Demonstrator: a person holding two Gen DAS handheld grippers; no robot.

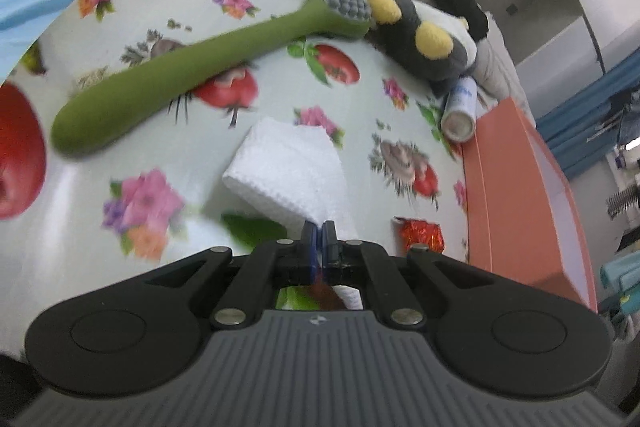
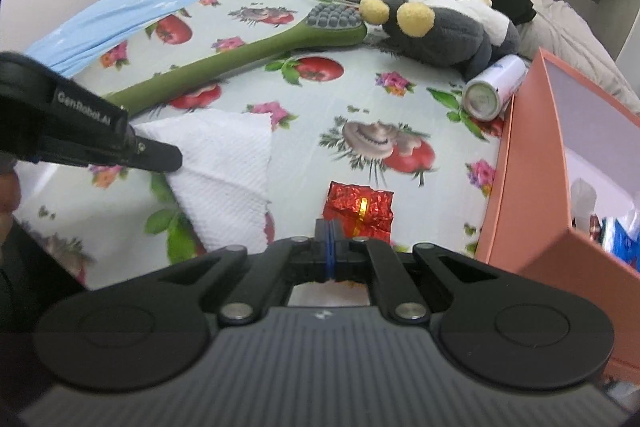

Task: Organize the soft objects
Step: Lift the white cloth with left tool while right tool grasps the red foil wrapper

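To lift the towel cleanly, the left gripper needs to unclench first, then bite the near corner at its 12 o'clock. Both grippers are clenched on nothing. The right gripper tilts down toward the red packet; the box stands at its 3 o'clock, the plush and green massager lie beyond.

Green massager, white towel, fruit-and-flower-printed sheet, salmon box.

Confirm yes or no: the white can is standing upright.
No, the white can lies on its side against the orange box, its end facing the camera.
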